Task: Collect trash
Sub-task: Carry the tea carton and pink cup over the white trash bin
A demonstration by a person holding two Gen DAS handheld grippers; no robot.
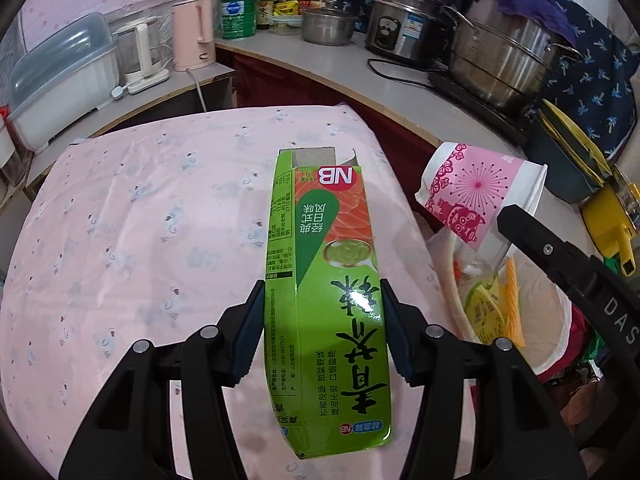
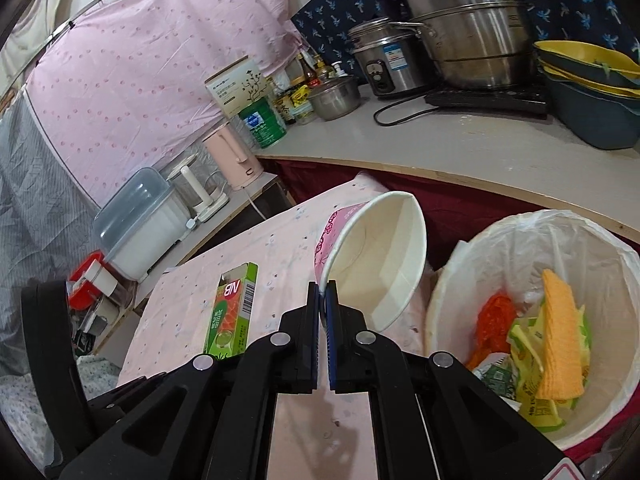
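Observation:
My left gripper is shut on a long green NB carton, held above the pink tablecloth; its open far end points away. The carton also shows in the right wrist view. My right gripper is shut on the rim of a pink-patterned white paper cup, tilted with its mouth toward the camera, beside the bin. The cup shows in the left wrist view. A white-bagged trash bin at the right holds orange, yellow and green wrappers.
A curved counter behind carries steel pots, a rice cooker, bottles, a green tin, a pink kettle and a covered white container. Blue and yellow basins stack at the right. A dark red cloth hangs below the counter.

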